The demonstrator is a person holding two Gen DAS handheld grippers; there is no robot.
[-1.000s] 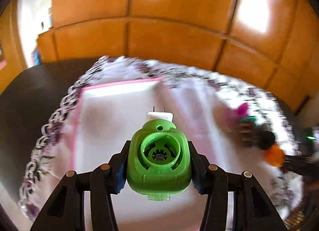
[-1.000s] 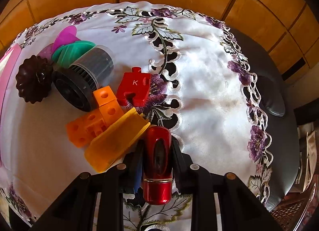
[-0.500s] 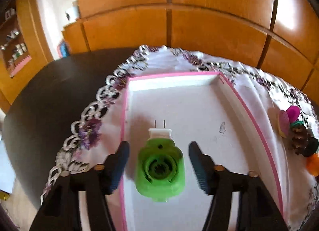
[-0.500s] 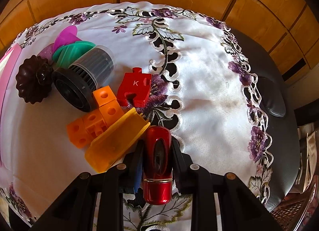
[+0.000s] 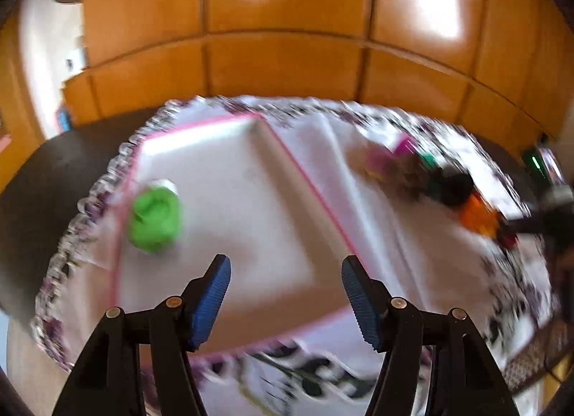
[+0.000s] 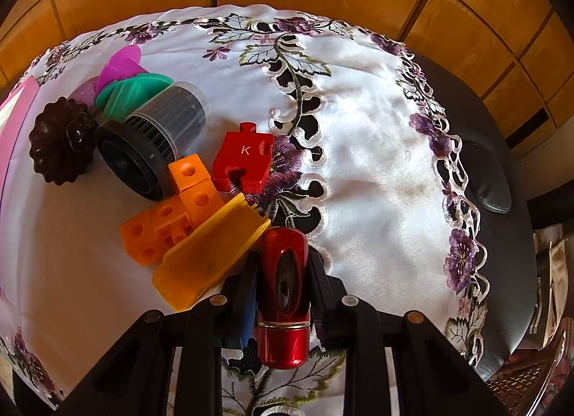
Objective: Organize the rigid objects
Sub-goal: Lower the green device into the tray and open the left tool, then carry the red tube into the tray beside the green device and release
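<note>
The left gripper (image 5: 283,294) hangs wide open and empty above the pink-rimmed white tray (image 5: 305,186), where the green plastic plug-in device (image 5: 155,216) lies near its left edge, while the right gripper (image 6: 283,272), clamped on the glossy red cylindrical case (image 6: 284,294) at the tablecloth's near edge, should lift straight up (the yellow plastic block (image 6: 211,254) touches it).

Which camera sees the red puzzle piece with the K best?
The right wrist view: the red puzzle piece lies sharp and whole on the tablecloth, its K readable. The left wrist view is blurred; the pile there shows only smeared colours, and I cannot pick the piece out.
</note>
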